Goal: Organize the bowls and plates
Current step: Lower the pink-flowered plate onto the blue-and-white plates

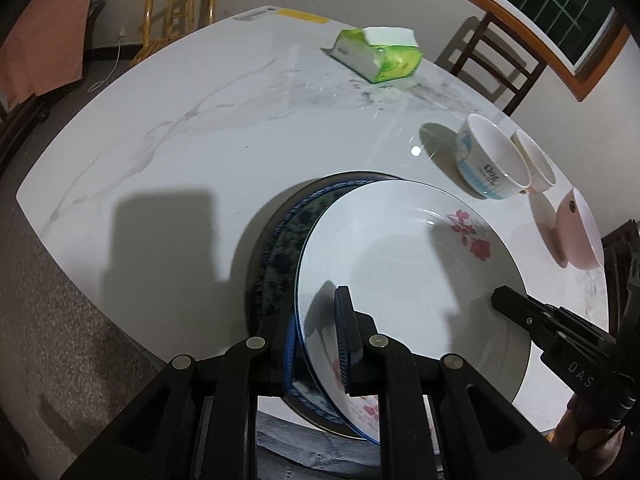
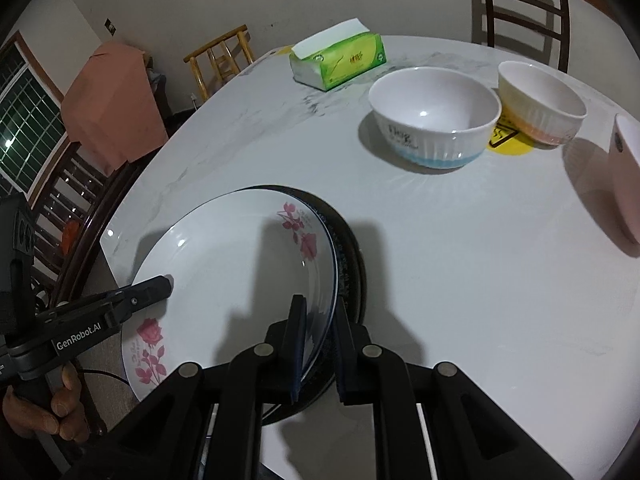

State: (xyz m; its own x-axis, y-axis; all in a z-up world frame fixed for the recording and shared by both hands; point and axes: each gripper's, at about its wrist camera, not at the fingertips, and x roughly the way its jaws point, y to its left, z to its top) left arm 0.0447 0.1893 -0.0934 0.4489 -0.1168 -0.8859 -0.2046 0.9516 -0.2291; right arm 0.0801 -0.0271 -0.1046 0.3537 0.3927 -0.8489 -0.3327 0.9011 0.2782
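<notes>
Both grippers (image 1: 318, 344) (image 2: 320, 344) apparently astride plate (image 1: 400, 264) rim.

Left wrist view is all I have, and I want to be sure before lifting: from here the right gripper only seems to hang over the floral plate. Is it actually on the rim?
Observer: Yes. In the right wrist view the right gripper has one finger inside the floral plate and one outside, with the rim between them.
Operator: And the cream bowl? The blue-banded one mostly hides it from me.
Observer: The cream bowl stands upright, close beside the blue-banded bowl, and it sits partly on a yellow sticker on the tabletop.
</notes>
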